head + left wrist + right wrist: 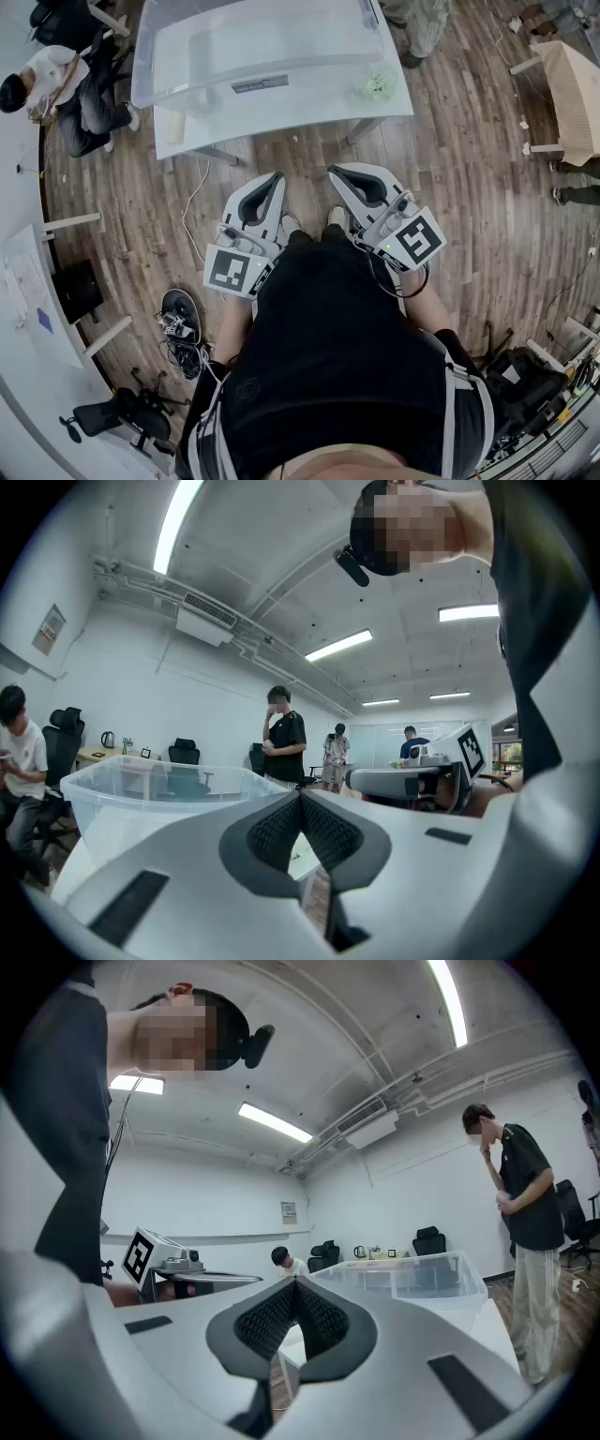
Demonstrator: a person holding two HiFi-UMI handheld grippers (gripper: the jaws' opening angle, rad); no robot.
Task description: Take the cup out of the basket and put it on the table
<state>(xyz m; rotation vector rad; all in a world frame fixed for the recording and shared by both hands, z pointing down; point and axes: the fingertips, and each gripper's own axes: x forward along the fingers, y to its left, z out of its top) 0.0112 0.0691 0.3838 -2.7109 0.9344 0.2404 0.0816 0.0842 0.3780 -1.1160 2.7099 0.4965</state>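
Firstly, left gripper (277, 176) (300, 795): jaws were closed tip to tip with nothing between them; it was held close to the person's body, on the near side of the basket and well short of it.
Right gripper (334, 171) (293, 1284): jaws were likewise pressed together and empty; it sat just beside the left one, equally short of the basket.
Basket (187, 56) (141, 780) (422, 1274): a clear plastic tub that stood upright on the table.
Table (281, 120): a white top under the basket, with a bare strip along the basket's near side.
Cup (378, 82): a small pale greenish shape at the basket's near right corner; whether it lay inside the wall or just outside could not be told.
Floor (469, 187): wood planks lay below both grippers, nearer than the basket.
Seated person (56, 84): well to the left of the basket.
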